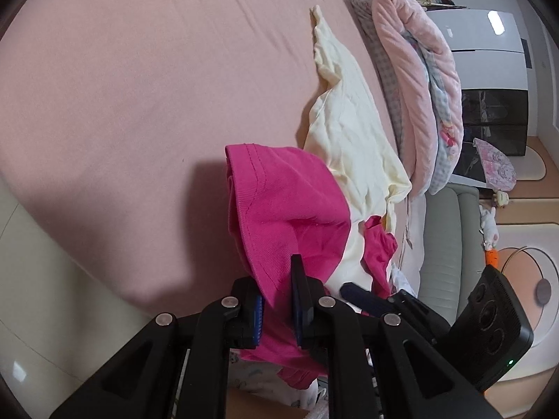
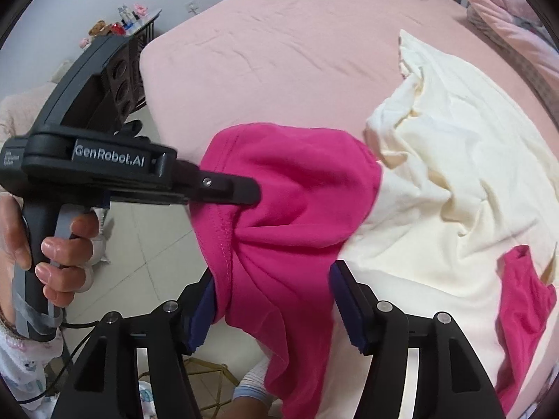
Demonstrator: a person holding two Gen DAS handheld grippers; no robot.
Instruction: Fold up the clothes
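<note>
Left hand-held gripper (image 1: pixel 276 300) pinches the pink garment's (image 2: pixel 290 188) hem above the bed's (image 1: pixel 139 87) near edge, right hand-held gripper (image 2: pixel 270 305) gapes wide around it, so it should re-grip farther along the hem before spreading.

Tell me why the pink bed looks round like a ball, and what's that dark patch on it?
Both wrist views use fisheye lenses, so the flat bed bulges and the corners go black. In the left wrist view the dark patch on the bed is a shadow beside the lifted magenta garment. In the right wrist view that garment's right edge looks slightly blurred.
</note>
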